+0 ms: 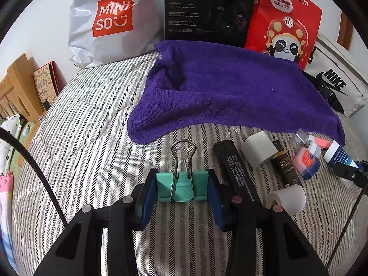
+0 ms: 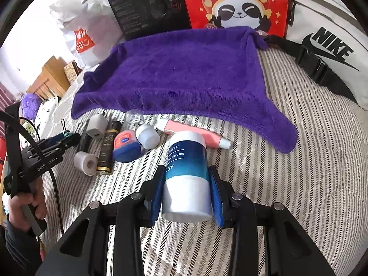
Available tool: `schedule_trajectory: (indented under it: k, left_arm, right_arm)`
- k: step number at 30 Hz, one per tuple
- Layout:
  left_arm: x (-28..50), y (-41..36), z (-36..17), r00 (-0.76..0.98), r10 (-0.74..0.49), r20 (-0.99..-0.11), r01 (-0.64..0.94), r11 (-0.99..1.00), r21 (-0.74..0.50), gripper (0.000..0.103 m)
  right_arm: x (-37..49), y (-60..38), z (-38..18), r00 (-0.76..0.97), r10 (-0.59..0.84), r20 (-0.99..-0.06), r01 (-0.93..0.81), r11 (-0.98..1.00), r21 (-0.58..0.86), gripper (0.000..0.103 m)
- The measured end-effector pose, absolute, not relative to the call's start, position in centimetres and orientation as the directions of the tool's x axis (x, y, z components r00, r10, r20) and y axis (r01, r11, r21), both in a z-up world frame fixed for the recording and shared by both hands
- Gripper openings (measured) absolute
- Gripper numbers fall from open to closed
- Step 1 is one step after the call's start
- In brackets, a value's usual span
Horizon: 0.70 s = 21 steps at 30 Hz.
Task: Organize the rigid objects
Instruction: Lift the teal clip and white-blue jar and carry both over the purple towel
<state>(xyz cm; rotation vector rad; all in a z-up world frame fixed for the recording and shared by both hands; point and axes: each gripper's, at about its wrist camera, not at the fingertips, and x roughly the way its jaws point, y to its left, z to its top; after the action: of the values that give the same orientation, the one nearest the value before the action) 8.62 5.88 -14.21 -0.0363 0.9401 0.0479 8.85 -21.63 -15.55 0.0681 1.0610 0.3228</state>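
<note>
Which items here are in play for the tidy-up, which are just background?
In play: teal metal binder clip in left gripper; blue-and-white plastic bottle in right gripper; purple terry towel.
Background: white Miniso bag, red panda bag, black box.

Right tool (image 2: 186,184) clamped a blue-and-white cylindrical plastic bottle (image 2: 187,172) between its blue pads, above the striped grey-and-white bed cover (image 2: 287,172). Beyond it lay a pink tube with a white cap (image 2: 195,134), a small white round jar (image 2: 147,135), a red-and-blue flat tin (image 2: 125,147), a black-and-gold slim box (image 2: 108,147) and a white tape roll (image 2: 86,162). A purple terry towel (image 2: 184,73) was spread farther back. At left, a hand (image 2: 30,207) gripped the left tool (image 2: 66,139).
</note>
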Motion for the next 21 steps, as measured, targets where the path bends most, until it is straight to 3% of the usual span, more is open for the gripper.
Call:
schedule_trajectory:
  k: [10, 21]
  left_arm:
    - [8.9, 6.0, -14.2, 0.580, 0.013, -0.814, -0.049, 0.999, -0.019, 0.040]
    - [8.1, 7.4, -12.2, 0.596, -0.041, -0.802, -0.057, 0.994, -0.093, 0.040]
  right_arm:
    - [9.3, -20.9, -16.4, 0.448, 0.283, -0.848, -0.250, 0.950, 0.186, 0.037]
    - [8.1, -21.8, -13.4, 0.494, 0.321, -0.808, -0.270, 0.940, 0.208, 0.037]
